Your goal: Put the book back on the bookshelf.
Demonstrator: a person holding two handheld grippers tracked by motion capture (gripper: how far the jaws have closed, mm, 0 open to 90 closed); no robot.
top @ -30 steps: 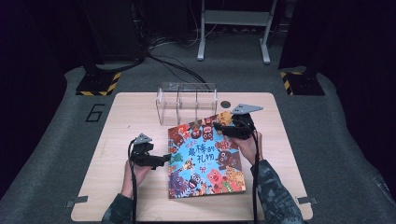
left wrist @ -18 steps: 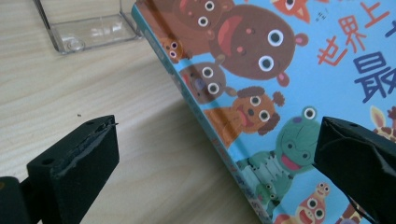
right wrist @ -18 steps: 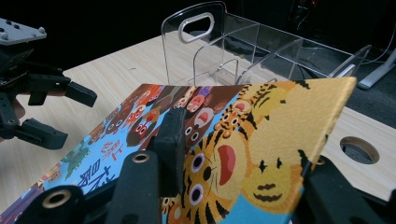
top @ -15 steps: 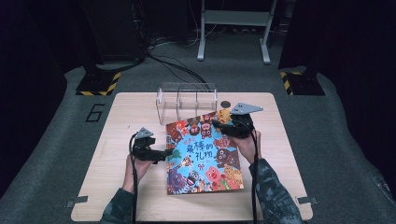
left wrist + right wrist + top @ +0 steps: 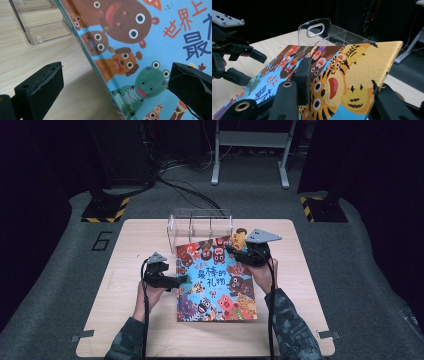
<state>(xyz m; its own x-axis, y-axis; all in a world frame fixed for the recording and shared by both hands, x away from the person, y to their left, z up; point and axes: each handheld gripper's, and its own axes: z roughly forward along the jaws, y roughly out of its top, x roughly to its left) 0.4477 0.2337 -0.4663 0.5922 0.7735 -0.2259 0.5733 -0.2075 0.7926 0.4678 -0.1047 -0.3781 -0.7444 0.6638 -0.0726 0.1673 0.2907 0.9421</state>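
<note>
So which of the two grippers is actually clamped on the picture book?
The right gripper, shut on the picture book's far corner by the clear rack. The left gripper stands open astride its left edge.

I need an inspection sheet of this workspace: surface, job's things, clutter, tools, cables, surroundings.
Surface: pale wooden table, a bracket at each near corner.
Job's things: picture book, far end raised off the table, leaning toward the clear plastic rack behind it.
Clutter: nothing seen.
Tools: right tool shut on the book's far right corner; left tool open, its jaws either side of the book's left edge, not pressing.
Cables: one black cable trails from each tool along the forearm; more cables lie on the floor beyond the table.
Surroundings: grey floor, a "6" mark, hazard-striped bases, grey stand.
</note>
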